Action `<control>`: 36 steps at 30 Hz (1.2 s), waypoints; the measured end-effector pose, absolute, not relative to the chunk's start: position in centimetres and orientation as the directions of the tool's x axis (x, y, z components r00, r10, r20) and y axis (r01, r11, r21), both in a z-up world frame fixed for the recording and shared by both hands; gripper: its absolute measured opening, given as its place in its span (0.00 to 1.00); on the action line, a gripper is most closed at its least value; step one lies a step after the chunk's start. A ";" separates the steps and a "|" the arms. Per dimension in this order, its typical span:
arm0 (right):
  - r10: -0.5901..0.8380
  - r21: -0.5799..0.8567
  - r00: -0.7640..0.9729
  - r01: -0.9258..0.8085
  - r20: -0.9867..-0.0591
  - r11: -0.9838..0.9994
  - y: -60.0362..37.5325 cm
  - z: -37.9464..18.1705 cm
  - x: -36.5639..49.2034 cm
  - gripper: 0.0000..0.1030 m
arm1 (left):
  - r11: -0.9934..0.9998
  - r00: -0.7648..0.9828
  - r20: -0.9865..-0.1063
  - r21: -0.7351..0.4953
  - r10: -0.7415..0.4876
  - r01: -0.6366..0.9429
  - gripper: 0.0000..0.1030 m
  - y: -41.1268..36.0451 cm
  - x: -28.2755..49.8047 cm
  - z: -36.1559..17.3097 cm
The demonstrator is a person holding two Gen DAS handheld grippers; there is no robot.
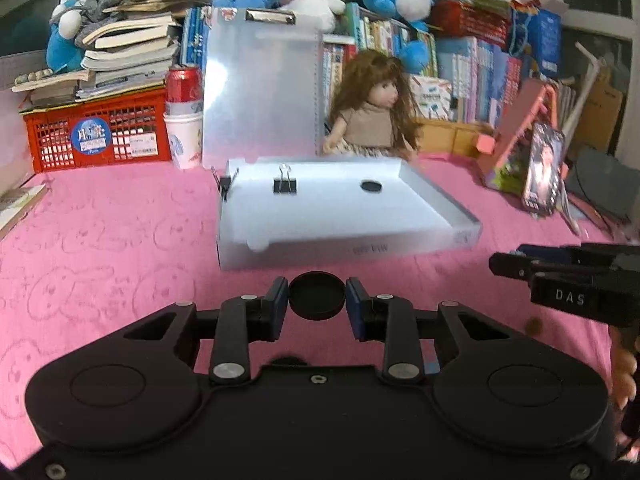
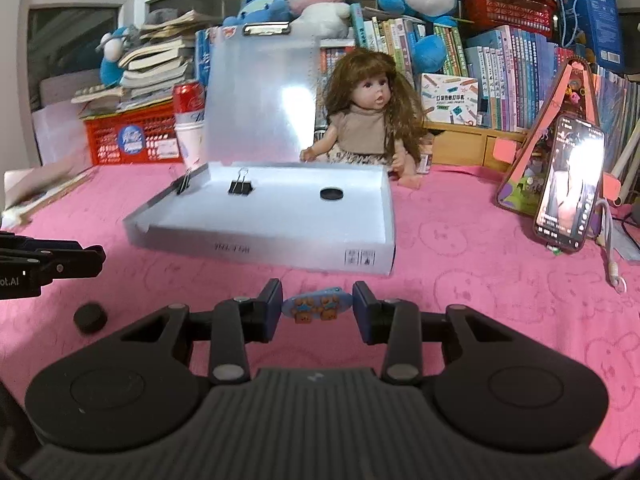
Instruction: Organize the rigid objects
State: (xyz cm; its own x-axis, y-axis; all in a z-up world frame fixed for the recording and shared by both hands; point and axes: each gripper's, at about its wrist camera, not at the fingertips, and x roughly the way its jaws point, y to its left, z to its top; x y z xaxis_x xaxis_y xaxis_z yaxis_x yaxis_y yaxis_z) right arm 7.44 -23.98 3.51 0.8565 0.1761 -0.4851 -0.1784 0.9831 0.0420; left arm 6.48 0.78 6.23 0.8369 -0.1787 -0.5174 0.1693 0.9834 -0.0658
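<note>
An open translucent white case (image 1: 344, 220) lies on the pink cloth with its lid upright. Inside it are two black binder clips (image 1: 285, 185) and a black round disc (image 1: 371, 186). My left gripper (image 1: 317, 300) has its fingers on both sides of a black round cap (image 1: 317, 295), close to its edges. My right gripper (image 2: 317, 305) brackets a blue oval hair clip with bear figures (image 2: 317, 303), with small gaps either side. The black cap also shows in the right wrist view (image 2: 90, 317) on the cloth, below the left gripper's fingers (image 2: 76, 261). The case also shows there (image 2: 280, 220).
A doll (image 1: 372, 116) sits behind the case. A red crate (image 1: 96, 136) with stacked books, a red can (image 1: 183, 84) on a paper cup, plush toys and rows of books line the back. A phone (image 2: 570, 184) leans on a pink stand at the right.
</note>
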 end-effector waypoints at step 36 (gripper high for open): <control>0.140 0.215 0.803 -0.015 -0.579 0.976 -22.2 4.0 24.3 0.42 | 0.995 0.801 -0.590 -0.081 -0.101 0.066 0.29 -0.2 26.1 5.1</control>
State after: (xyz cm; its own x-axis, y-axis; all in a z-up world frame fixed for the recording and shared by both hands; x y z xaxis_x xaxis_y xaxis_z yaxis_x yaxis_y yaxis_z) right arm 24.27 -22.24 4.00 0.8030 0.1398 -0.5794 -0.0149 0.9765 0.2150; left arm 26.13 -0.18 5.07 0.8010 -0.1013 -0.5900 0.0658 0.9945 -0.0813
